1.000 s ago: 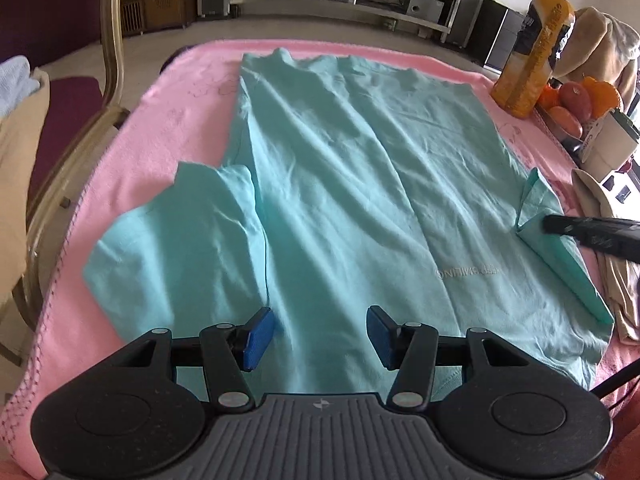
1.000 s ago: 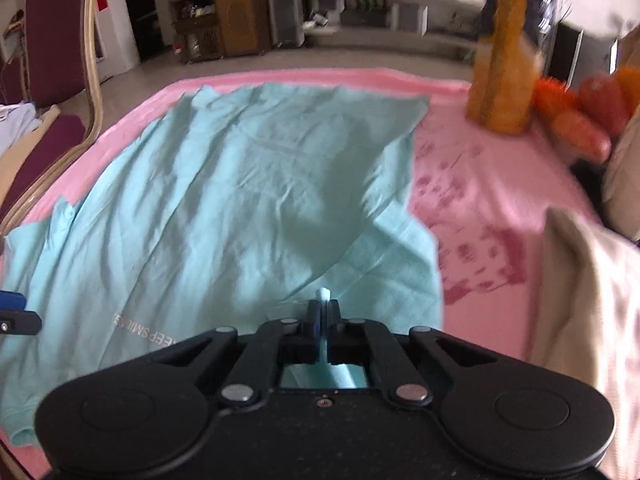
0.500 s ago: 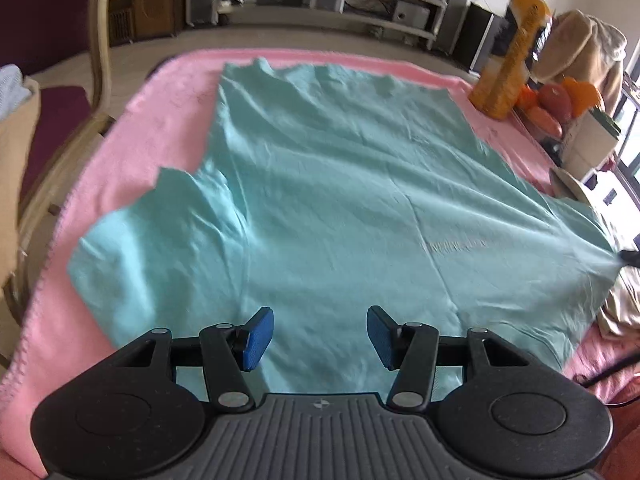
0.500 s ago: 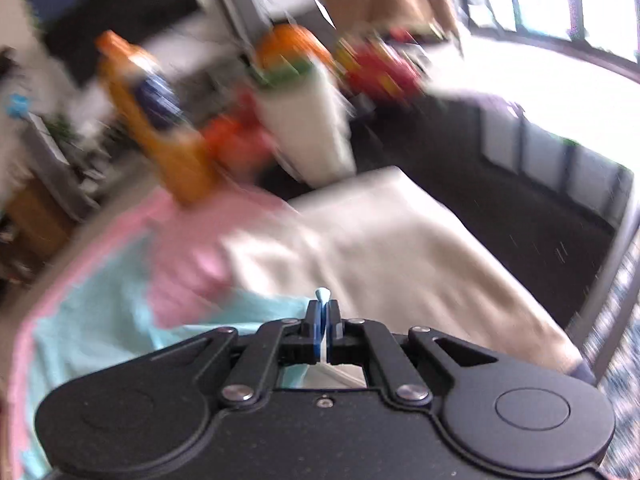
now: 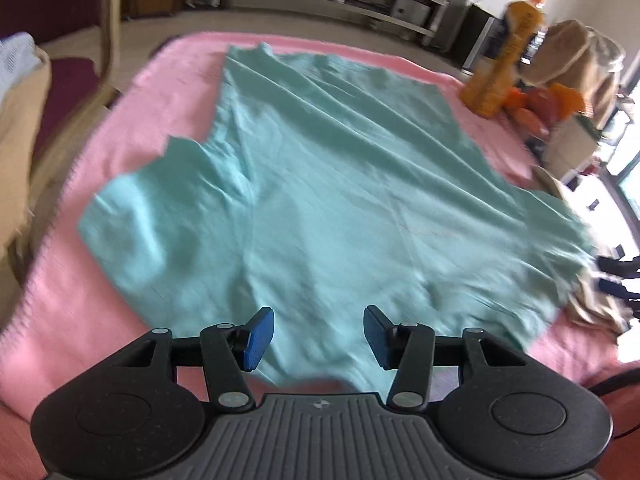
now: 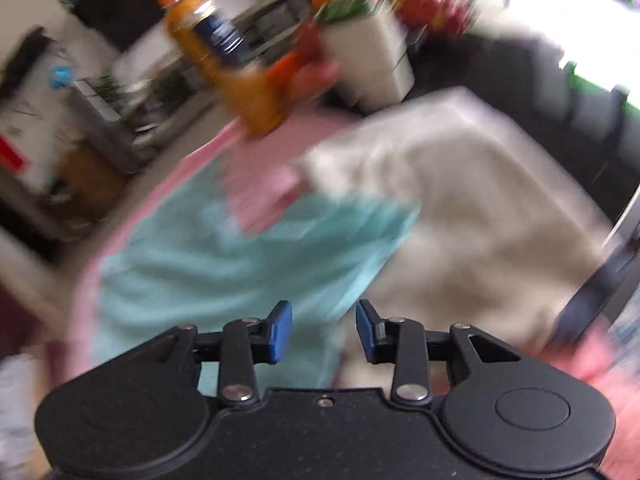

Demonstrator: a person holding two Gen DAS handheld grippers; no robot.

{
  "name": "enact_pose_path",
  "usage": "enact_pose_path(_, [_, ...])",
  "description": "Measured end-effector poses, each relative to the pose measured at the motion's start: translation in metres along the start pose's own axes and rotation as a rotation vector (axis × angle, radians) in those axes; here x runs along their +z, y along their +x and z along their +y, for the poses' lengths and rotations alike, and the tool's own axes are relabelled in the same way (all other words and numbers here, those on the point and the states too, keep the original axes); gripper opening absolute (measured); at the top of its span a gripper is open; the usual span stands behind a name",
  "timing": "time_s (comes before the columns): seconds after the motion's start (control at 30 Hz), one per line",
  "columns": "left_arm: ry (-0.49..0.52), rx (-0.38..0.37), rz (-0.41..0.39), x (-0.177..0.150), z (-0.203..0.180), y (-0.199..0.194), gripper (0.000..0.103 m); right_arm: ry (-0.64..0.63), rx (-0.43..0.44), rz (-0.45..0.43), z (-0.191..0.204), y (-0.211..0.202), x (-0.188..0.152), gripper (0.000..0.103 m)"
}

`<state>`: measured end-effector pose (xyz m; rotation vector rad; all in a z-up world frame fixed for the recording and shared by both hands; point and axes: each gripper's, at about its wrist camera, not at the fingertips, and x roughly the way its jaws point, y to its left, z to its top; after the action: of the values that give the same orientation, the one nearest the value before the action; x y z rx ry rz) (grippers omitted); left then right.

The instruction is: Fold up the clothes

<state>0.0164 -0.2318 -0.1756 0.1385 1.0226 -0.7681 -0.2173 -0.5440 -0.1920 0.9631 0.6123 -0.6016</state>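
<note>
A teal T-shirt (image 5: 340, 200) lies spread flat on the pink blanket (image 5: 168, 92), collar end nearest me, both sleeves laid out. My left gripper (image 5: 319, 336) hovers over the collar end; its jaws stand apart and are closing slightly, with no cloth pinched. My right gripper (image 6: 324, 330) is at the shirt's right sleeve (image 6: 240, 256). Its jaws are opening and nothing is between the blue pads; the sleeve edge lies just beyond and below them. In the left wrist view the right gripper (image 5: 616, 276) shows at the right edge beside the sleeve tip.
A beige garment (image 6: 480, 208) lies under and beyond the right sleeve. An orange juice bottle (image 5: 508, 52), fruit (image 5: 540, 104) and a white carton (image 6: 368, 48) stand at the far right. A wooden chair (image 5: 108, 40) with folded clothes stands left of the table.
The right gripper carried the folded-in right sleeve outward to the right, laid it flat and let it go, rolling as it went. The left gripper shifted a little.
</note>
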Motion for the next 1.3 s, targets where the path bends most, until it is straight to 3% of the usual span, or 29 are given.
enact_pose_path(0.1, [-0.02,-0.017,0.054,-0.012,-0.004,0.001,0.048,-0.085,0.042,0.144,0.016,0.02,-0.017,0.034])
enact_pose_path(0.3, [-0.072,-0.088,0.126,-0.035,-0.002,-0.012,0.053,-0.242,0.047,0.247,0.04,0.03,-0.048,0.034])
enact_pose_path(0.5, [-0.008,-0.024,0.134,-0.036,-0.019,0.01,0.051,-0.496,0.027,0.232,0.072,0.023,-0.085,0.047])
enact_pose_path(0.6, [0.025,0.0,0.082,-0.032,-0.027,0.014,0.05,-0.605,0.024,0.224,0.083,0.023,-0.098,0.047])
enact_pose_path(0.67, [0.043,0.016,0.08,-0.032,-0.031,0.019,0.034,-0.705,-0.017,0.194,0.091,0.027,-0.108,0.047])
enact_pose_path(0.7, [0.048,0.026,0.083,-0.032,-0.033,0.022,0.02,-0.759,-0.053,0.173,0.093,0.03,-0.113,0.043])
enact_pose_path(0.73, [0.052,0.04,0.075,-0.033,-0.034,0.022,0.015,-0.813,-0.091,0.151,0.096,0.032,-0.118,0.038])
enact_pose_path(0.77, [0.035,0.026,0.08,-0.032,-0.033,0.021,0.011,-0.867,-0.131,0.129,0.098,0.035,-0.123,0.019])
enact_pose_path(0.8, [-0.007,-0.005,0.087,-0.032,-0.028,0.018,0.008,-0.881,-0.138,0.115,0.099,0.034,-0.124,0.009])
enact_pose_path(0.93, [-0.238,-0.19,0.125,-0.027,0.003,0.003,0.007,-0.808,-0.058,-0.015,0.1,0.005,-0.109,0.007])
enact_pose_path(1.0, [-0.332,-0.235,0.164,-0.029,0.016,0.003,0.006,-0.727,-0.013,-0.021,0.095,-0.006,-0.094,0.007])
enact_pose_path(1.1, [-0.365,-0.196,0.264,-0.038,0.022,0.018,0.003,-0.706,-0.049,0.068,0.086,0.007,-0.091,0.007])
enact_pose_path(1.17, [-0.32,-0.154,0.275,-0.042,0.018,0.018,0.003,-0.737,-0.099,0.141,0.085,0.022,-0.098,0.008])
enact_pose_path(1.23, [-0.259,-0.13,0.243,-0.039,0.012,0.005,0.008,-0.774,-0.103,0.157,0.089,0.023,-0.103,0.016])
enact_pose_path(1.3, [-0.19,-0.112,0.172,-0.036,0.008,-0.013,0.012,-0.753,-0.065,0.143,0.091,0.015,-0.099,0.037])
